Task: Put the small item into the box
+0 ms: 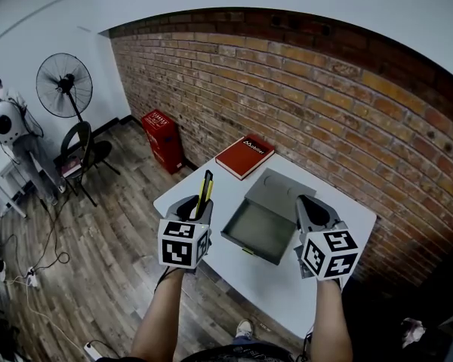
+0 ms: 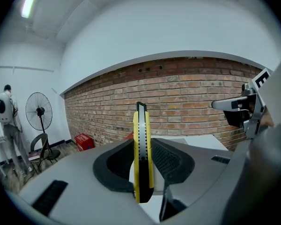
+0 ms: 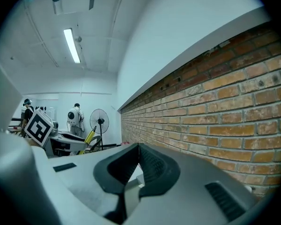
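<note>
Pickup done, drop-off not yet. Held up above the table (image 1: 287, 296) by the left gripper (image 1: 198, 202), fingers (image 2: 167, 161) squeezed narrow on the small item, a cutter knife (image 1: 205, 189). Not in the box (image 1: 260, 228) yet: open, looking bare inside, a little to the right, in the middle of the table. Left to do: carry over, lower in, let go. Long and thin, yellow with a black strip down the middle, standing up and leaning a bit. Right gripper (image 1: 311, 206) by the box's right side, fingers (image 3: 152, 165) pressed together, holding nothing.
</note>
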Demonstrator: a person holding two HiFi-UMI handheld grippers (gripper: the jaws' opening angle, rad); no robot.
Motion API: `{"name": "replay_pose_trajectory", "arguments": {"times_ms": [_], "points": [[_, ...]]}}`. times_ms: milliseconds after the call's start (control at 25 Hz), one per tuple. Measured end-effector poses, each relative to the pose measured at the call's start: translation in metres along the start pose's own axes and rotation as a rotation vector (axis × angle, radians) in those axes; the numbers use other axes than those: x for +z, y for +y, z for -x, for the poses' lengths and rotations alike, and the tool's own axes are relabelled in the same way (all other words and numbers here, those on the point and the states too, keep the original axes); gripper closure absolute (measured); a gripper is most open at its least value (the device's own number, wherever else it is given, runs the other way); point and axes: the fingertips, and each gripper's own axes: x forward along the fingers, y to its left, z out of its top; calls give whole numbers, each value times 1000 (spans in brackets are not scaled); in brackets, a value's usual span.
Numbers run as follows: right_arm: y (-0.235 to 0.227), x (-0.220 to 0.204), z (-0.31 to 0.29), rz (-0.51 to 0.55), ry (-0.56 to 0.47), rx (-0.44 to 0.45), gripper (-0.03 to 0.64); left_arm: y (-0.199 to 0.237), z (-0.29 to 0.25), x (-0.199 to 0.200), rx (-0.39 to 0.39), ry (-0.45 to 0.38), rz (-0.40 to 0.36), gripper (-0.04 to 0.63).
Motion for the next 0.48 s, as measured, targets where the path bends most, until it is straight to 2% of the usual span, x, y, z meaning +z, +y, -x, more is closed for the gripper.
{"name": "replay_pose_trajectory", "arguments": {"times_ms": [480], "points": [[-30, -1, -17, -6, 10, -2, 597, -11, -36, 16, -12, 2, -11, 465]]}}
